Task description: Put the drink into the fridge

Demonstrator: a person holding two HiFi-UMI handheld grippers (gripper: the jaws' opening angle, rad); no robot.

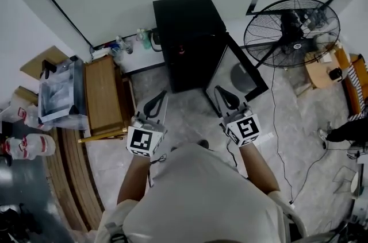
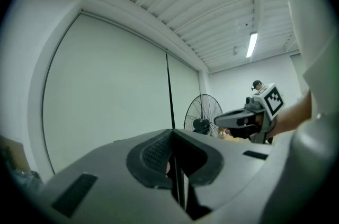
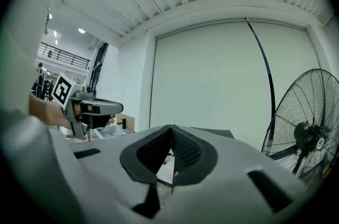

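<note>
A black mini fridge [image 1: 188,39] stands against the far wall, and its door [image 1: 240,70] hangs open to the right. Small bottles [image 1: 123,44] sit by the wall left of the fridge; I cannot tell which is the drink. My left gripper [image 1: 156,99] is held at waist height in front of the fridge, shut and empty. My right gripper [image 1: 223,93] hovers beside it near the open door, also shut with nothing in it. In the left gripper view the left gripper [image 2: 172,133] points up at the wall. The right gripper [image 3: 171,130] does the same in the right gripper view.
A large floor fan [image 1: 290,32] stands right of the fridge, and its cable [image 1: 275,121] trails over the floor. A low wooden table [image 1: 103,95] and a clear plastic box [image 1: 60,95] sit at the left. Two white bottles [image 1: 29,147] lie at the far left.
</note>
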